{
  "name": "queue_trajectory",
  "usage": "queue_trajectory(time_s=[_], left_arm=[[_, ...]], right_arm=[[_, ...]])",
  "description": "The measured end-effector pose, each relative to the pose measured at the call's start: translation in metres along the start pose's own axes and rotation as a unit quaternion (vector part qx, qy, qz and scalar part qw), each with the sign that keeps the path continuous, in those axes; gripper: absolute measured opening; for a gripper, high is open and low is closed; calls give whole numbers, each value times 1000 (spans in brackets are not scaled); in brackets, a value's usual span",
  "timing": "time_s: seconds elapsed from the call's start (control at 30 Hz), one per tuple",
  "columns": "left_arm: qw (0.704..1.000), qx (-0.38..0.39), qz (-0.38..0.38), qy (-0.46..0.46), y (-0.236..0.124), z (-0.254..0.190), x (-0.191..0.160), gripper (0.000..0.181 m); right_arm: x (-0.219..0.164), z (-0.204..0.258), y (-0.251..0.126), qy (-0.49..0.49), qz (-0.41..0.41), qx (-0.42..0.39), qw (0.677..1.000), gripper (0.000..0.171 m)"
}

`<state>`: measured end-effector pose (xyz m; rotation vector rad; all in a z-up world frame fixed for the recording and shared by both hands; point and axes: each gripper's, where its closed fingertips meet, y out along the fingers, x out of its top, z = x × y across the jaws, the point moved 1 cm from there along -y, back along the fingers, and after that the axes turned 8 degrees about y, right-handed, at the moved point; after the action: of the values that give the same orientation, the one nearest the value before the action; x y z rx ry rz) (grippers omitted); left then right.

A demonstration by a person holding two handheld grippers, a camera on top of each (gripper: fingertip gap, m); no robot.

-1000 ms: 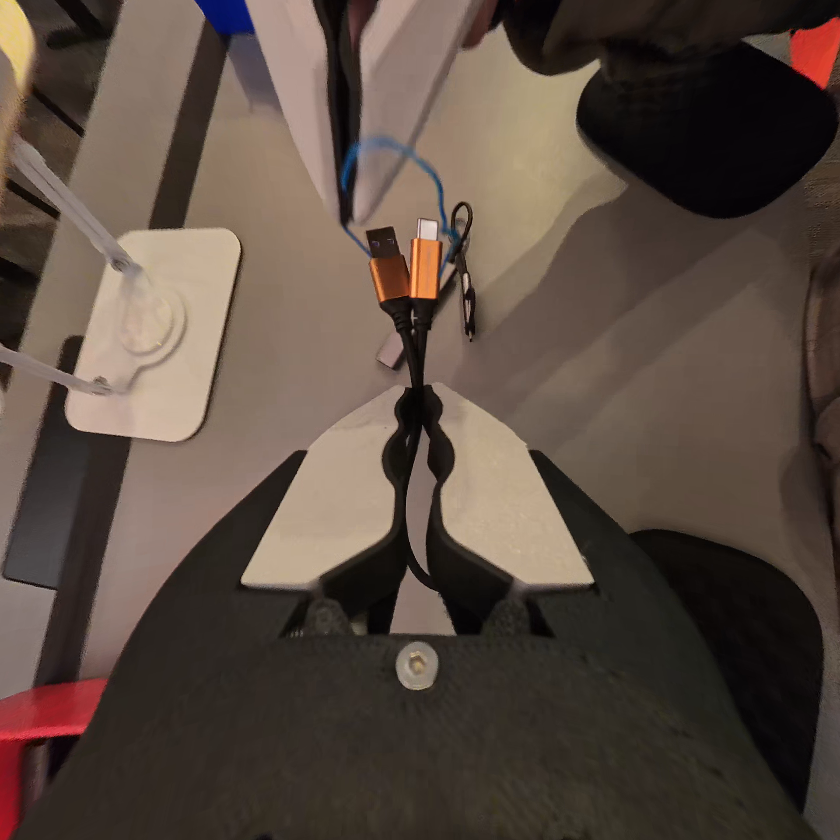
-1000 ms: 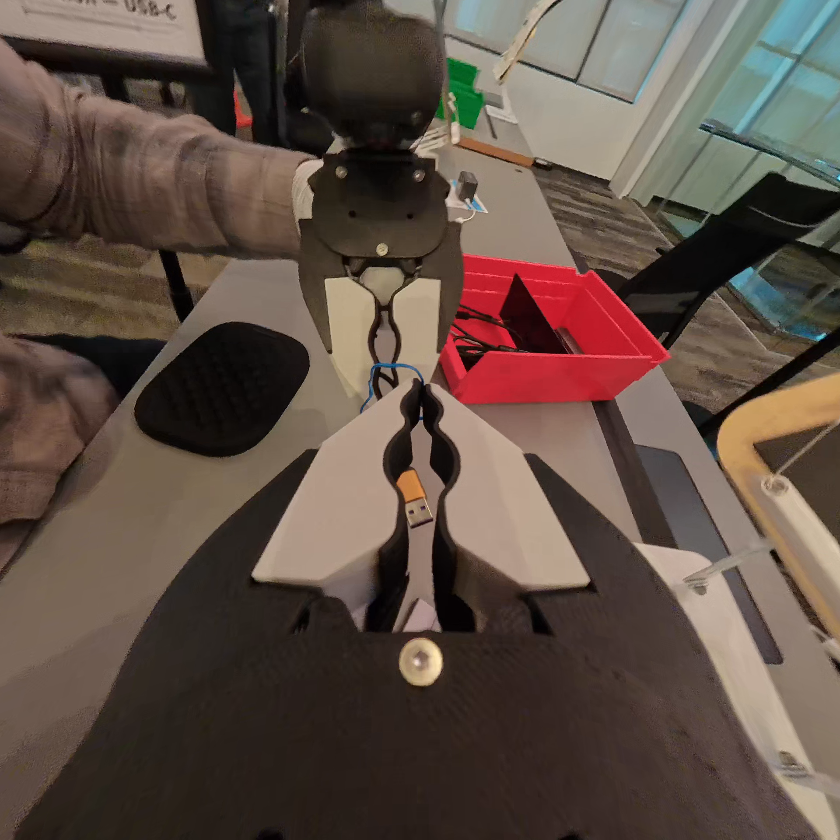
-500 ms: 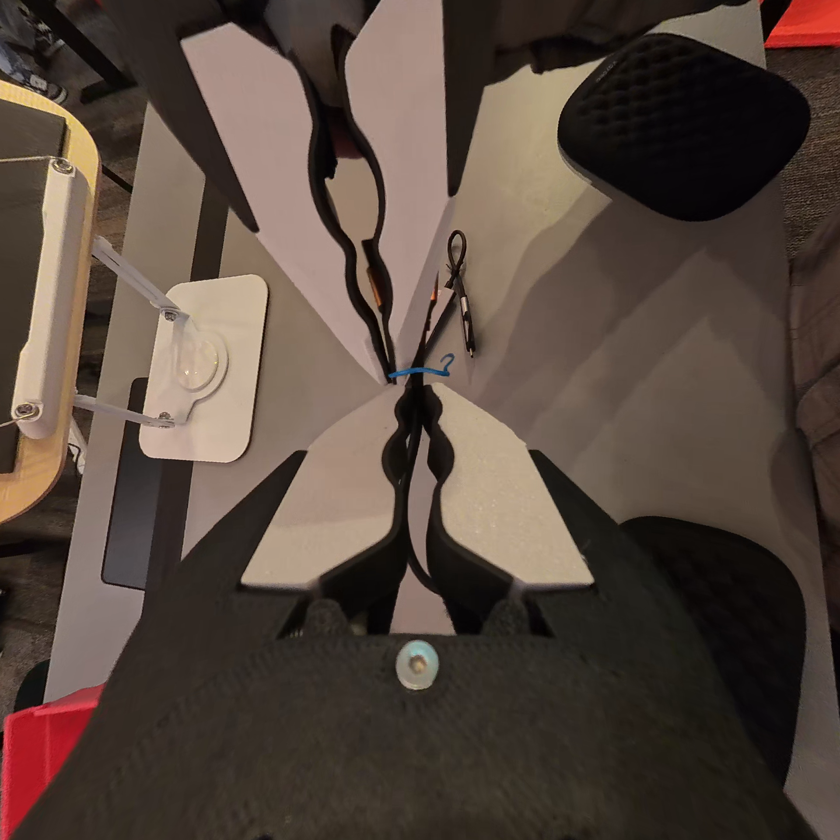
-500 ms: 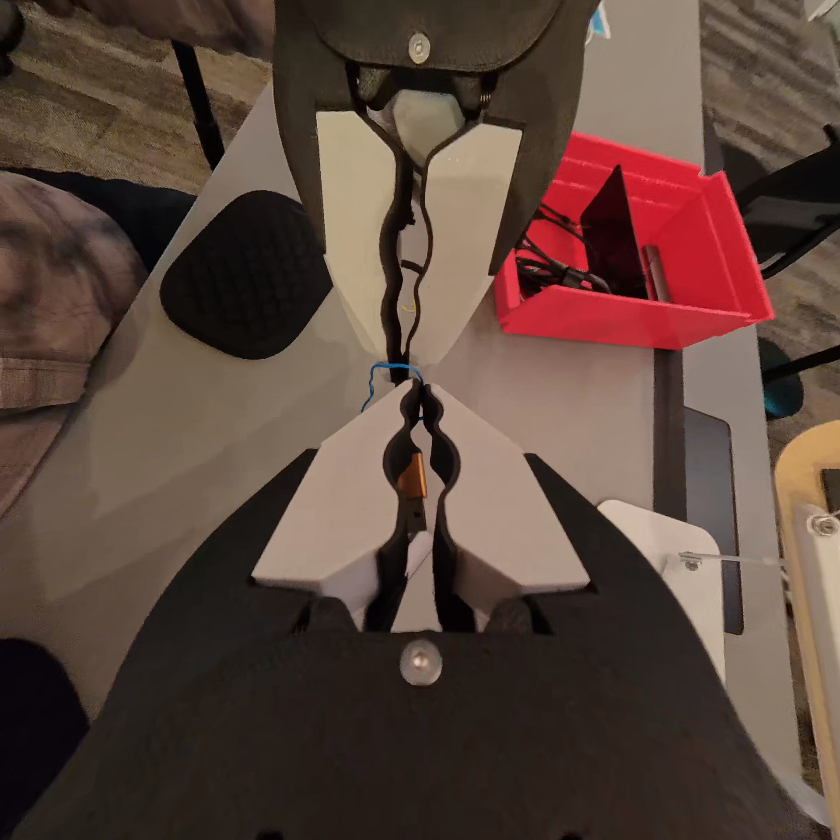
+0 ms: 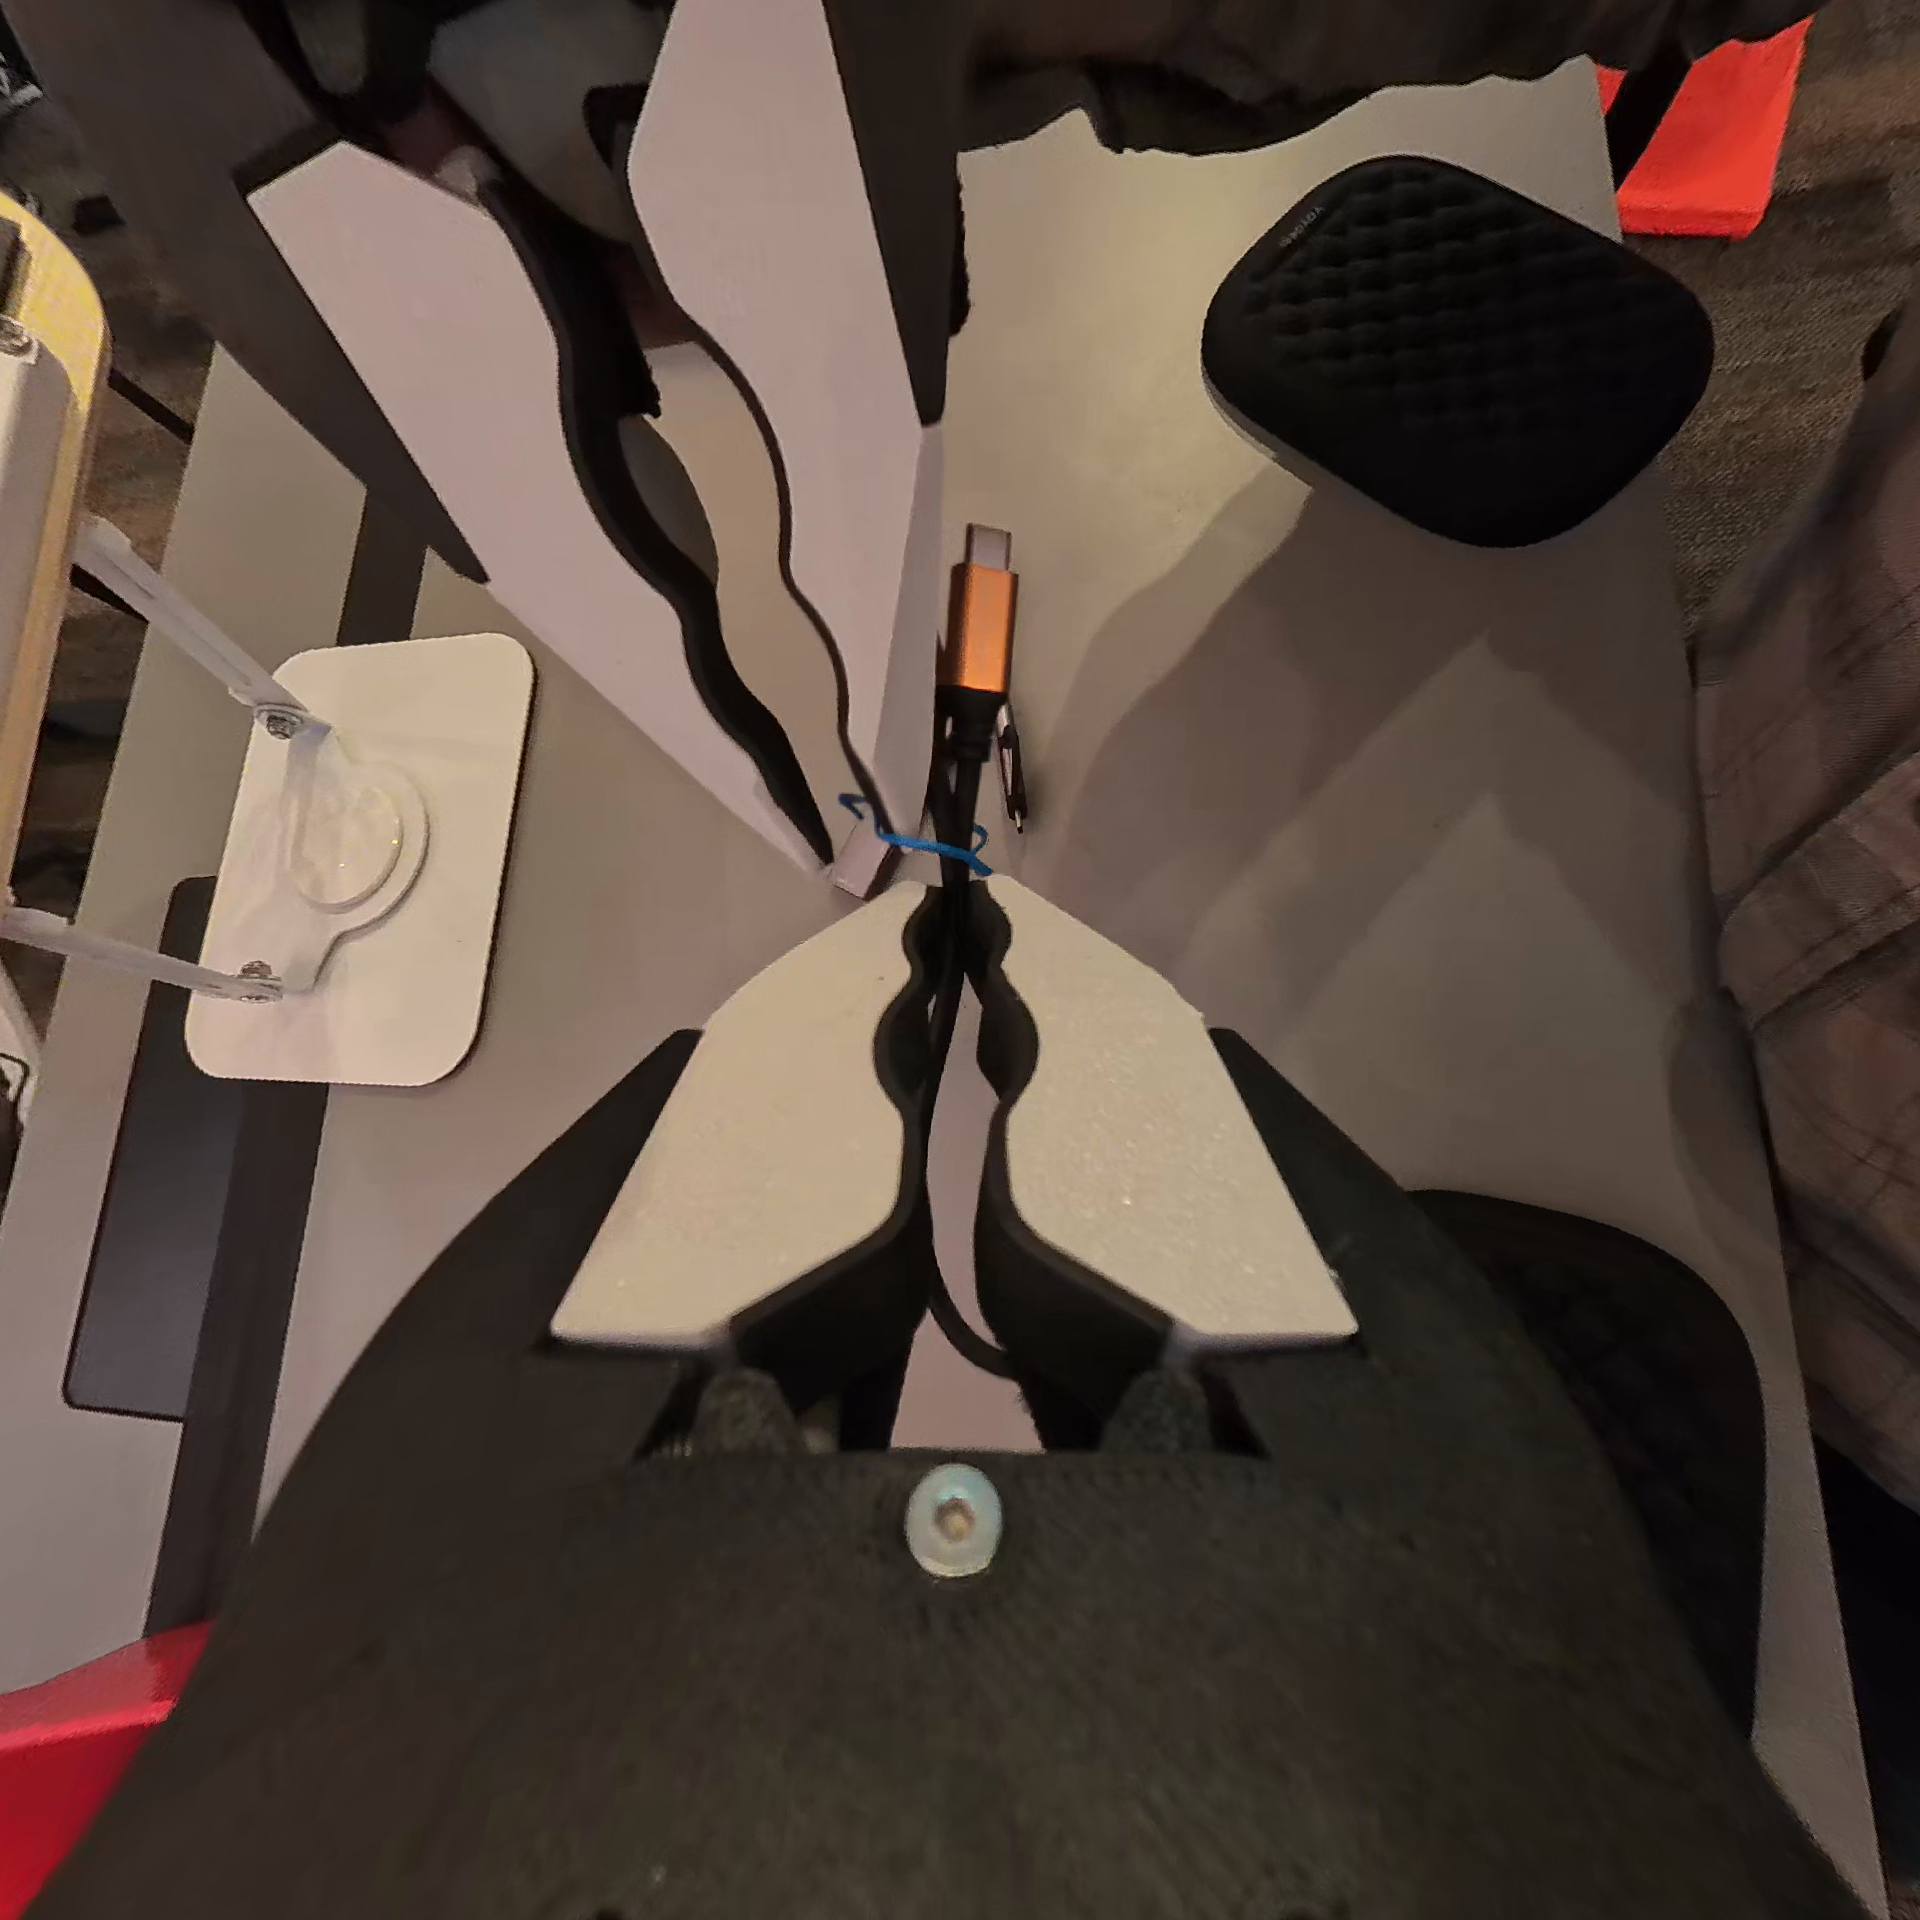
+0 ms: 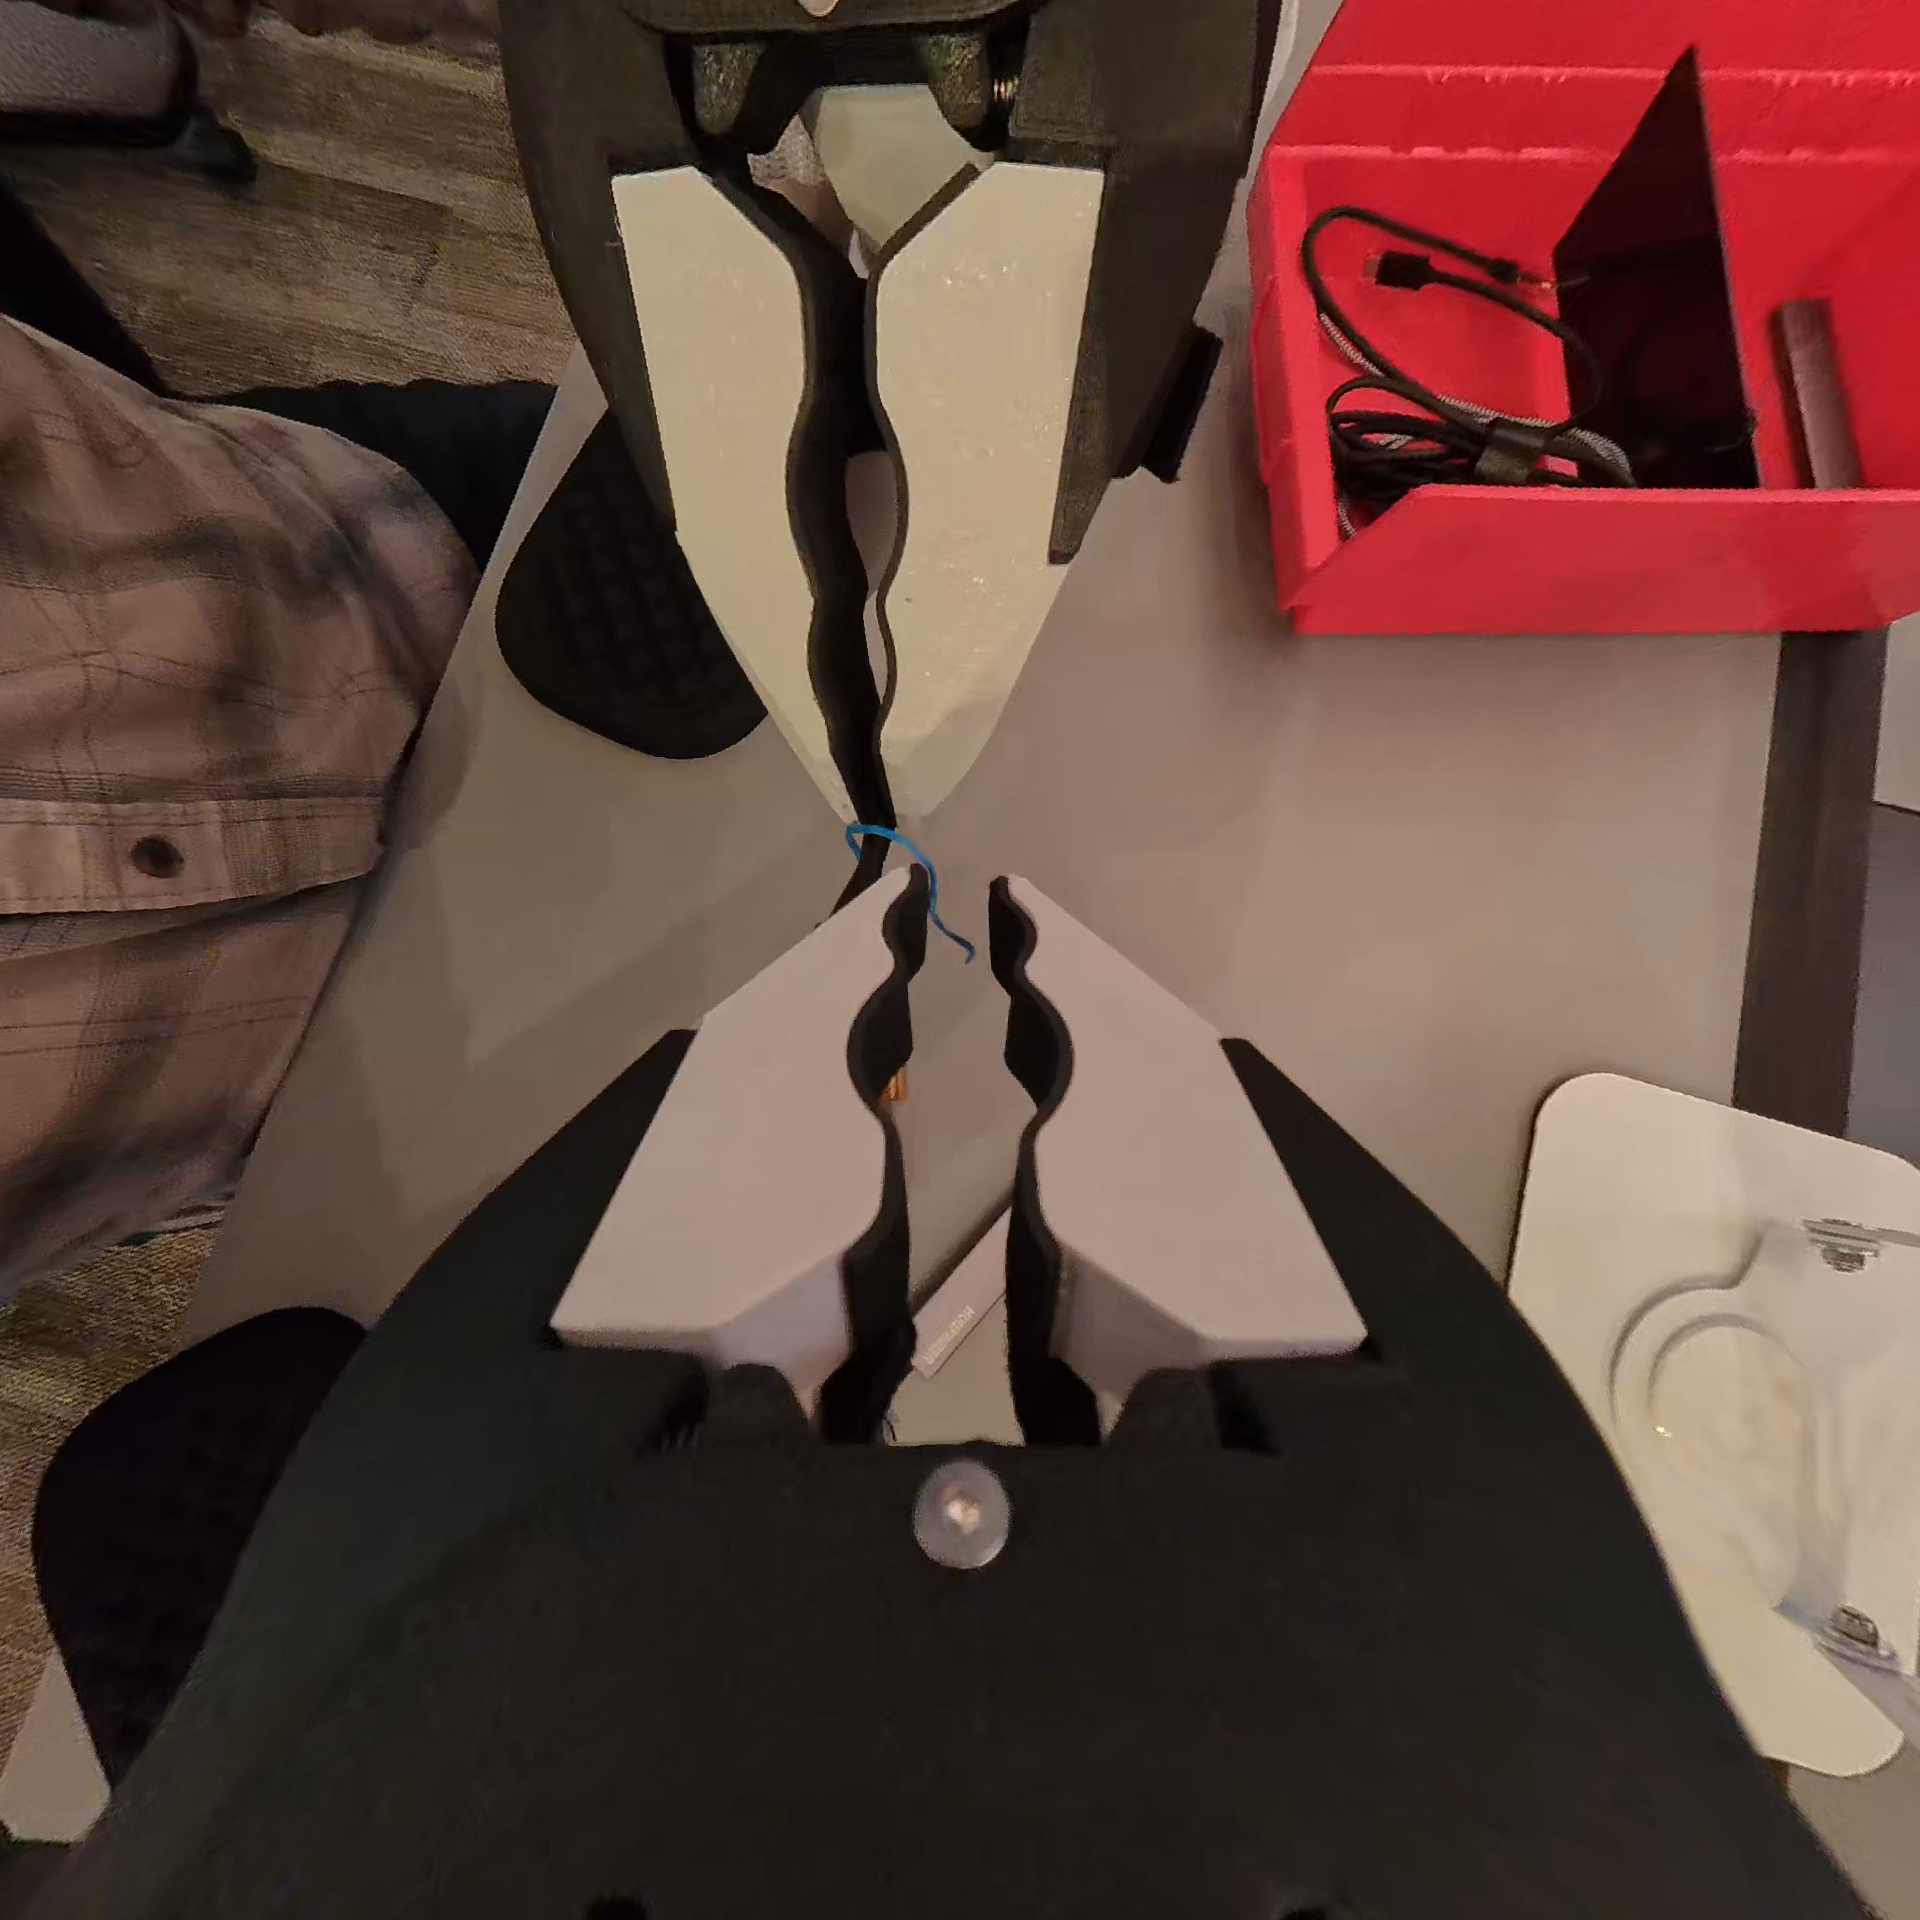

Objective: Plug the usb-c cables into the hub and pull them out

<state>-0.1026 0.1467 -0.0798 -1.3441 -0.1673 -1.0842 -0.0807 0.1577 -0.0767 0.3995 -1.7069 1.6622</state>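
Left wrist view
Left hand-held gripper (image 5: 954,883): jaws closed on the black usb-c cable (image 5: 948,997), which runs up between the two white fingers.
Cable end: an orange-sleeved usb-c plug (image 5: 979,623) sticks out past the fingertips, pointing away over the grey tabletop (image 5: 1351,831).
Blue twist tie (image 5: 914,840): wrapped round the cable just beyond the fingertips.
Hub (image 5: 862,864): a small grey block shows just left of the fingertips, at the tip of the right hand-held gripper (image 5: 847,831); whether it touches is unclear.
Small black cable (image 5: 1010,764): lies on the tabletop beside the plug.
Black quilted pad (image 5: 1455,353): upper right, bearing a small embossed mark too faint to read.
White stand base (image 5: 416,831): left, with clear struts screwed to it.

Right wrist view
Right hand-held gripper (image 6: 954,883): jaws parted with a clear gap, gripping nothing; an orange bit of connector (image 6: 896,1089) peeks from behind the left finger.
Left hand-held gripper (image 6: 871,810): opposite, tips meeting on the cable with the blue twist tie (image 6: 883,836).
White strip (image 6: 961,1320): lies on the tabletop (image 6: 1351,831) below the gap, carrying small print.
Red bin (image 6: 1558,561): upper right, holding coiled black cables (image 6: 1455,436).
Plaid sleeve (image 6: 187,727): left edge.
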Motion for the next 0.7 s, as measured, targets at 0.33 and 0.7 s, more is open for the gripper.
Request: queue_trajectory(time_s=[0.33, 0.7], left_arm=[[999, -30, -35, -10, 0, -8, 4, 4], [999, -24, -39, -22, -14, 1, 4, 4]], right_arm=[[-1, 2, 0, 56, -22, 80, 995, 23], [7, -21, -59, 78, -248, -29, 965, 55]])
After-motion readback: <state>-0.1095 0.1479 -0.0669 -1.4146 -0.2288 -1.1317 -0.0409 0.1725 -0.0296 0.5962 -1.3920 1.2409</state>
